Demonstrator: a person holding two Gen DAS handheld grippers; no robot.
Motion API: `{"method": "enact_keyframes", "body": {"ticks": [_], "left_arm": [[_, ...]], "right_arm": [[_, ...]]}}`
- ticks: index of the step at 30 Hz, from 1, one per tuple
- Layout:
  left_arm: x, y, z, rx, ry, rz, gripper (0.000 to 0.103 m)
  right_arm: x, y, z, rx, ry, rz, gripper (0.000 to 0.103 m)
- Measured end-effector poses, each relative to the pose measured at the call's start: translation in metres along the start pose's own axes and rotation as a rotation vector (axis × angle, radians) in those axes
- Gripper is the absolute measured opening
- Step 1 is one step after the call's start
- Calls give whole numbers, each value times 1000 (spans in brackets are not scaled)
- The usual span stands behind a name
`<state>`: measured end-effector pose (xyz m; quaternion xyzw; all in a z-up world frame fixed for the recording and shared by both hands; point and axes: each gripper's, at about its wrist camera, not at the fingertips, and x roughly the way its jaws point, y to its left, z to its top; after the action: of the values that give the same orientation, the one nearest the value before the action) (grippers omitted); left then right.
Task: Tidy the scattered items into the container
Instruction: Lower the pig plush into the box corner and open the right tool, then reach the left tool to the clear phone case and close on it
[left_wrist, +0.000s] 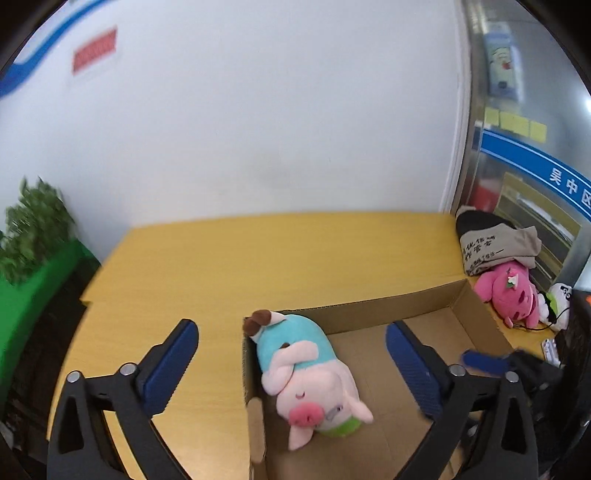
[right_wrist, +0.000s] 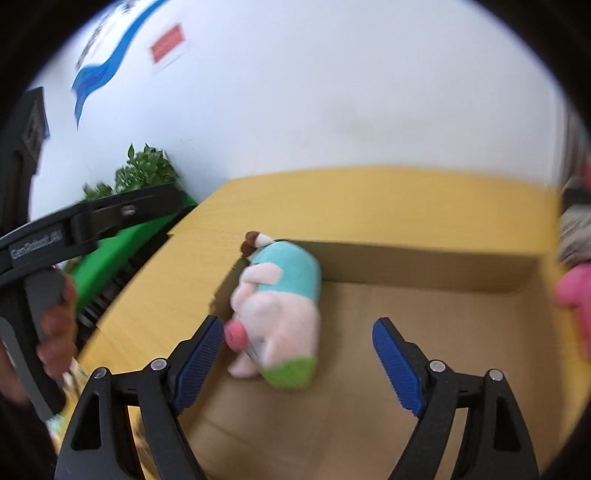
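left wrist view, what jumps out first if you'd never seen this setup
The plush pig in a turquoise shirt grabs the eye, lying on its side inside the cardboard box, against the box's left wall. The left gripper frames it, blue pads spread wide and touching nothing. Beyond the box's far right corner, a bright pink plush lies on the yellow table, below a grey printed cloth.

Green plant (left_wrist: 35, 221) (blurred), red wall sign (left_wrist: 95, 50), yellow table (left_wrist: 258, 258)

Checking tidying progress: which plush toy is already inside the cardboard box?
The pig plush in the turquoise shirt; the magenta plush lies outside, beside the box.
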<state>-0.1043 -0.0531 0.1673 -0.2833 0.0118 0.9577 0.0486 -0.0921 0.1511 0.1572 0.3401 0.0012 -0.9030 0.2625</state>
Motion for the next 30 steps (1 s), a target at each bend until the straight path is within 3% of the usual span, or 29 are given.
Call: {"method": "enact_keyframes", "body": {"ticks": [4, 8, 11, 19, 30], "left_arm": [[-59, -9, -39, 3, -75, 21, 103], [-94, -41, -79, 4, -87, -3, 103], [-118, -59, -99, 15, -105, -10, 103], [-163, -77, -108, 7, -151, -61, 103], [-183, -95, -112, 6, -148, -105, 103]], "right_arm": [[-35, 7, 7, -18, -92, -104, 83], [-83, 10, -16, -42, -129, -231, 84], [-103, 21, -26, -79, -148, -275, 83], [-145, 34, -43, -126, -183, -336, 83], [-168, 34, -56, -119, -197, -374, 83]]}}
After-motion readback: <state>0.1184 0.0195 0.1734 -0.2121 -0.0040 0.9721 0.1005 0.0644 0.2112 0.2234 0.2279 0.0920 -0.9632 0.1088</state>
